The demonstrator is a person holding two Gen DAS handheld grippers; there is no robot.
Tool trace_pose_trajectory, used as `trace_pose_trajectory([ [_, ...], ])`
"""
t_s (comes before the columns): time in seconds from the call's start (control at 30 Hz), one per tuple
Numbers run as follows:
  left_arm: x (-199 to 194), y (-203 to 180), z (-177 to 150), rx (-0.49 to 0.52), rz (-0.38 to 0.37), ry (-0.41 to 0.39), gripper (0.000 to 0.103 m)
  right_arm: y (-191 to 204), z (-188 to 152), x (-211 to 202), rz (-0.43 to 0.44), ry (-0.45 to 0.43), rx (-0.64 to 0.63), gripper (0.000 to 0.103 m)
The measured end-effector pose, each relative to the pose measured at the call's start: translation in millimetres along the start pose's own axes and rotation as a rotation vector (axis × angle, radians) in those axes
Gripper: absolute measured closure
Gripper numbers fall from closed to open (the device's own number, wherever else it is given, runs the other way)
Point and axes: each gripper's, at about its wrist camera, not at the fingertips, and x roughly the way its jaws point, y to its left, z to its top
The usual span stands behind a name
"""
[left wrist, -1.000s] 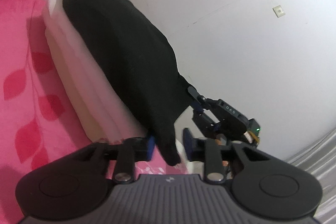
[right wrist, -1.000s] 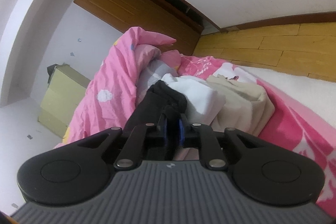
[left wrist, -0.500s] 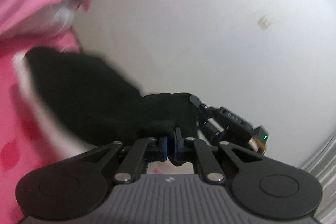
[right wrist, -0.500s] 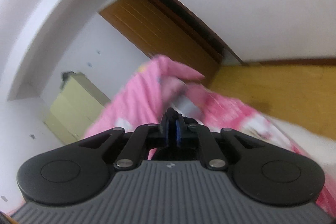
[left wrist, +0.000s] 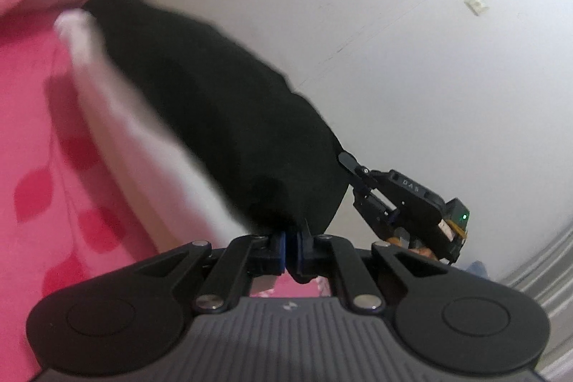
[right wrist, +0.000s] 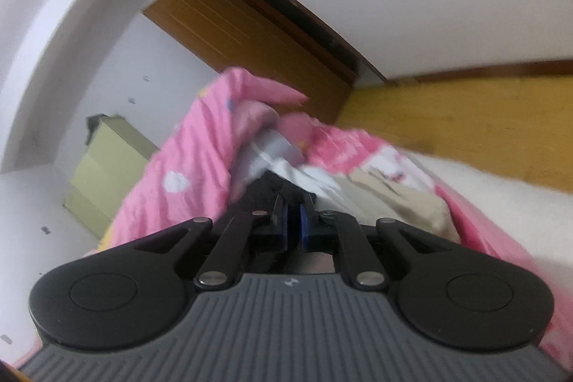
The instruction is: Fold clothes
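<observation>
Cloth is what both grippers clench: since a second ago our left gripper (left wrist: 290, 247) has nipped the black garment (left wrist: 222, 117) whose edge the right gripper (right wrist: 294, 221) holds (above the pink bed (left wrist: 32, 138)), ready, we judge, for folding.

Garment (left wrist: 222, 117) plain black; bedsheet (left wrist: 32, 138) hot pink w/ red leaf print; quilt (right wrist: 200, 160) pink w/ white hearts; folded cloth (left wrist: 118, 117) white; another beige (right wrist: 401, 203); headboard (right wrist: 250, 34) brown wood; cabinet (right wrist: 107, 167) pale green; jaws' pads blue
</observation>
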Motion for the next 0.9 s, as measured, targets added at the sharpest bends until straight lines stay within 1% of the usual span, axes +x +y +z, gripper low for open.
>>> trace_pose_trajectory([
  [0.1,-6.9,-0.7,3.2,-0.004,-0.007,-0.003,0.097,-5.5,-4.0,-0.6,0.016,0.0,0.017,0.098],
  [0.23,-13.5,-3.9,8.8,0.004,-0.015,-0.015,0.097,-0.1,-0.1,-3.7,0.042,-0.016,0.003,0.098],
  [0.3,-13.5,-2.8,7.0,0.002,-0.009,-0.016,0.097,0.7,0.6,-2.7,0.038,-0.016,-0.009,0.098],
  [0.4,-12.3,0.7,-0.7,-0.017,-0.007,-0.01,0.096,-4.6,-5.2,3.2,0.005,0.005,-0.024,0.097],
  [0.47,-13.9,1.9,-3.8,-0.032,-0.01,-0.008,0.095,-7.5,-9.1,4.5,-0.004,0.014,-0.04,0.095],
  [0.53,-16.5,0.8,-5.5,-0.036,-0.015,-0.009,0.095,-8.8,-9.7,1.2,-0.002,0.012,-0.05,0.091],
  [0.57,-17.8,0.0,-6.1,-0.035,-0.016,-0.012,0.095,-8.2,-7.9,-2.9,-0.002,0.001,-0.052,0.087],
  [0.63,-20.4,-1.7,-7.6,-0.032,-0.018,-0.018,0.095,-2.7,-2.2,-15.4,-0.032,-0.055,-0.074,0.082],
  [0.7,-18.5,-0.5,-11.4,-0.033,-0.023,-0.022,0.094,11.4,5.6,-28.4,-0.078,-0.133,-0.148,0.081],
  [0.73,-19.7,-0.1,-13.0,-0.035,-0.026,-0.025,0.094,23.9,7.3,-29.0,-0.089,-0.145,-0.212,0.081],
  [0.8,-20.2,1.4,-17.0,-0.034,-0.027,-0.034,0.094,54.0,8.2,-23.7,-0.095,-0.134,-0.366,0.081],
  [0.83,-19.6,2.9,-18.4,-0.033,-0.026,-0.038,0.093,70.8,5.5,-13.8,-0.087,-0.094,-0.446,0.081],
  [0.9,-20.2,2.2,-22.0,-0.029,-0.023,-0.048,0.093,104.0,-5.0,16.6,-0.065,0.034,-0.597,0.081],
])
